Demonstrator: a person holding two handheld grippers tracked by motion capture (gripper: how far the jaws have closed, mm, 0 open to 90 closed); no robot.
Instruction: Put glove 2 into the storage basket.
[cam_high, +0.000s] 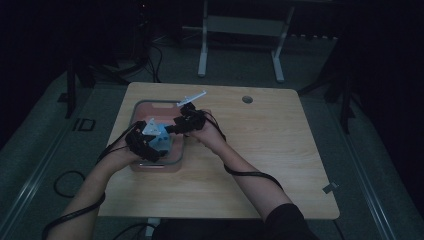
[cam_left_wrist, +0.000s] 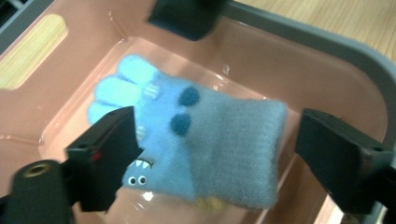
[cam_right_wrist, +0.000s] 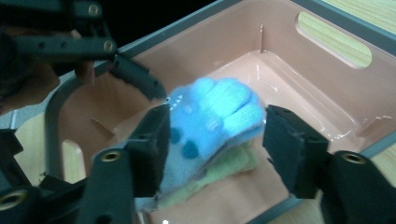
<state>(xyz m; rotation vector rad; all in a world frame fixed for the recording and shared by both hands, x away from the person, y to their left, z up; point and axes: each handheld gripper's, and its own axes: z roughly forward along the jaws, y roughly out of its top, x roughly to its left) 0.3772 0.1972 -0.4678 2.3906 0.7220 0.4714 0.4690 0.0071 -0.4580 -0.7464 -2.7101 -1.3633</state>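
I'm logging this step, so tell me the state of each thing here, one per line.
Blue sock: lying flat in the bin, on top of a green cloth.
Green cloth: under the sock, mostly covered.
Pink bin: upright on the table, no lid.
Left hand-held gripper: open, astride the sock.
Right hand-held gripper: open, around the sock's toe end.

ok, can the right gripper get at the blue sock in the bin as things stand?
Probably yes: the right gripper stands open right over the blue sock in the pink bin, nothing between them.

No text or label can be read anywhere.
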